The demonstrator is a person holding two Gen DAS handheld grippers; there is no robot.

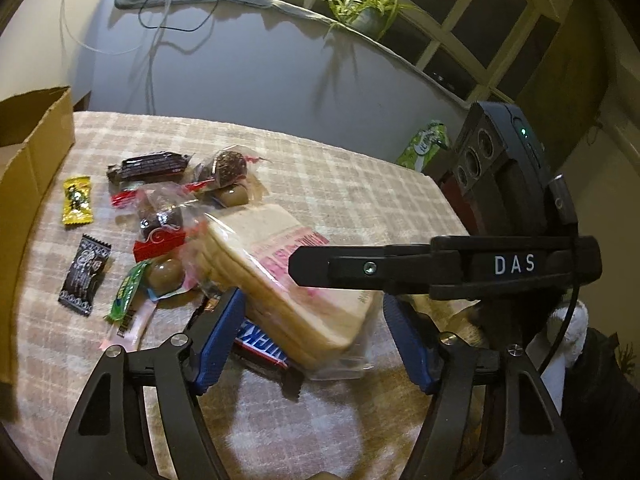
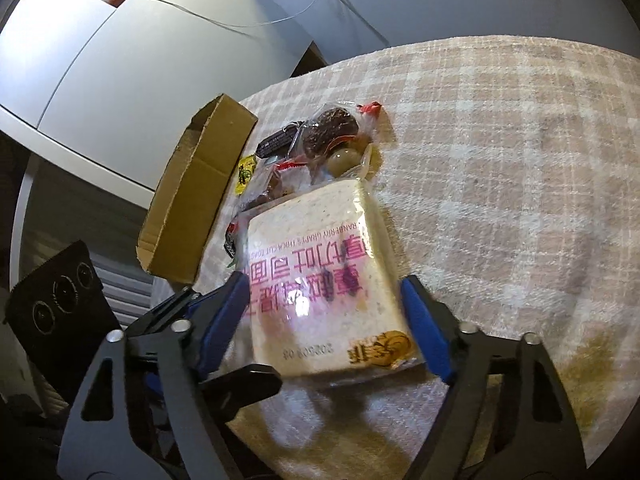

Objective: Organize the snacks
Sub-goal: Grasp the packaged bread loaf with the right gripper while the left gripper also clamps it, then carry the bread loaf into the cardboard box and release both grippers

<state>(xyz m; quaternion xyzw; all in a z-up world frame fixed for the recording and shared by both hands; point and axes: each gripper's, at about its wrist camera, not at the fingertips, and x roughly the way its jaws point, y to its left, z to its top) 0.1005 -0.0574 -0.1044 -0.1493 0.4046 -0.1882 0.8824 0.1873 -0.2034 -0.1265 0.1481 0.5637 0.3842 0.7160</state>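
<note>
Two hand-held grippers were on the same bag of sliced toast bread (image 2: 320,276) at once, which lay on the plaid-covered surface (image 2: 500,152) partly on top of a Snickers bar (image 1: 260,344). The right hand-held gripper (image 2: 324,312) had its blue pads snug against both sides of the loaf, so I'd call that gripping it. The left hand-held gripper (image 1: 312,336) was open, one pad near the bag's edge and the other well clear of it.

Honestly, bread squashes, so I'd say squeeze just enough to hold the plastic taut and lift straight up. The bag looked slippery too, so a second grip lower down might have helped.

Stuff around: an open cardboard box (image 2: 196,196) sat off to the side, probably where it all goes. Between loaf and box was a pile of small snacks, including a yellow candy packet (image 1: 77,205), a black wrapper (image 1: 85,276), a dark chocolate bar (image 1: 150,166) and bagged chocolate balls (image 1: 228,176). Dragging the loaf sideways would have ploughed through them.
</note>
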